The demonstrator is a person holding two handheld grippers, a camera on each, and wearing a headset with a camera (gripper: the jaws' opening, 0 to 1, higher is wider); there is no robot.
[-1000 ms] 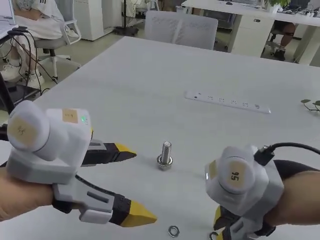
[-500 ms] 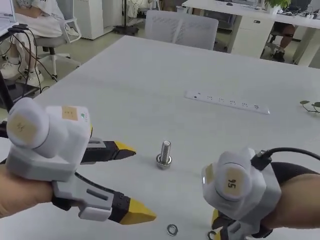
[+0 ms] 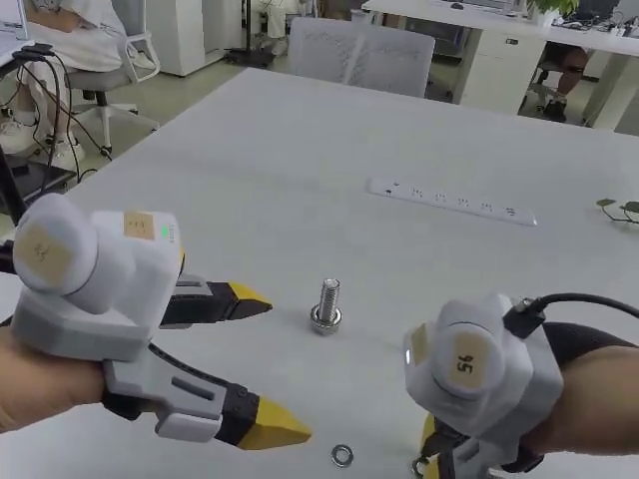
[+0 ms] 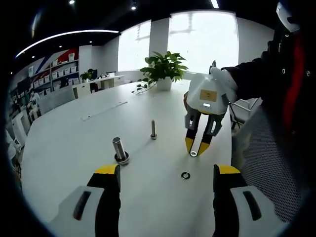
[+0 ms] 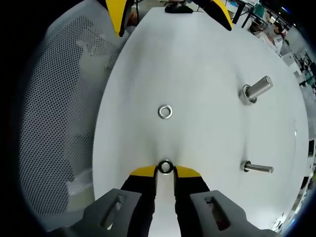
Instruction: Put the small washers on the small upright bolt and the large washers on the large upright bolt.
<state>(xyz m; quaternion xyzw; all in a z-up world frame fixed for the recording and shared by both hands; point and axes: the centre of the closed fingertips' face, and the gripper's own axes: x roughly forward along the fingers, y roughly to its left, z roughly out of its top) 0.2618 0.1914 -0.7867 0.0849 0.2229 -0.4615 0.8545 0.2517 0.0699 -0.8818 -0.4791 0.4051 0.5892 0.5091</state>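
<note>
Right gripper view: we've got R gripper point(image 5: 165, 171) clamped on a small silver metal washer point(image 5: 165, 162); L gripper point(image 4: 167, 170) jaws wide apart; another silver washer point(image 5: 159, 111) flat on white tabletop point(image 5: 207, 59).

Bright, even light — soft shadows, fisheye-warped edges.

Left claw point(image 3: 287, 367): jaws spread wide, held roughly level, pointing across toward the other claw. Right claw point(image 4: 196, 146): tilted tips-down, jaws pinched on a washer point(image 5: 166, 167) at the very tips.
</note>
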